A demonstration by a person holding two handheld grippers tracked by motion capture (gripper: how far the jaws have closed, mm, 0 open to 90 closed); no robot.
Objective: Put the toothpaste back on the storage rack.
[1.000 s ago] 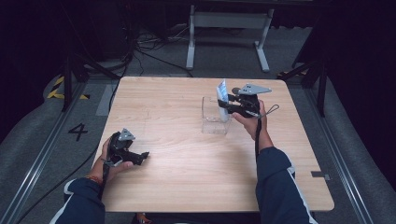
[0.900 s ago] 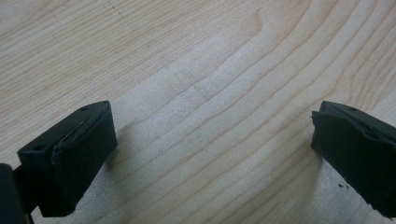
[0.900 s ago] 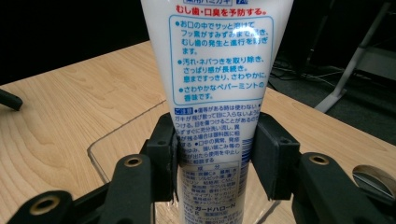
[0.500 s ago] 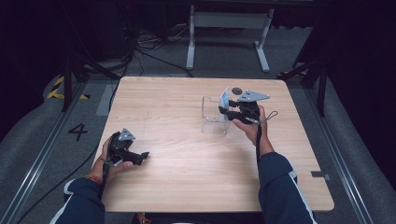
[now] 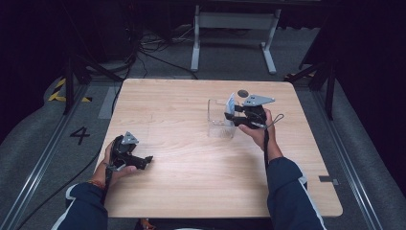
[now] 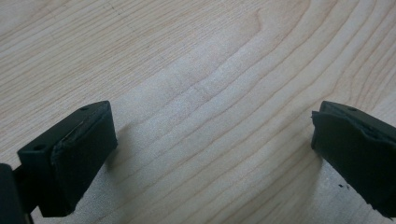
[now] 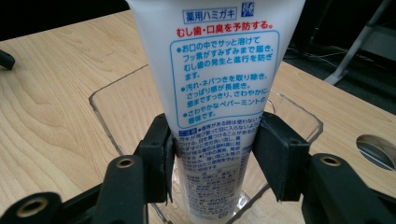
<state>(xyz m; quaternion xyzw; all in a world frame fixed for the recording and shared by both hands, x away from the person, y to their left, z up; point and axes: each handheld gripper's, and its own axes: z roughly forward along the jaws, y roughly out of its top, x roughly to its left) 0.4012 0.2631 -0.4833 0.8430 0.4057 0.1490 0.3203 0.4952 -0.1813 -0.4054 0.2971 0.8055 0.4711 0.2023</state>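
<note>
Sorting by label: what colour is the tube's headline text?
Red, on the white tube; right gripper view.

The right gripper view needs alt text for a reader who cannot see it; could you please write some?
The right gripper clamps a white tube printed with Japanese text, holding it over a clear container on the wooden table.
</note>
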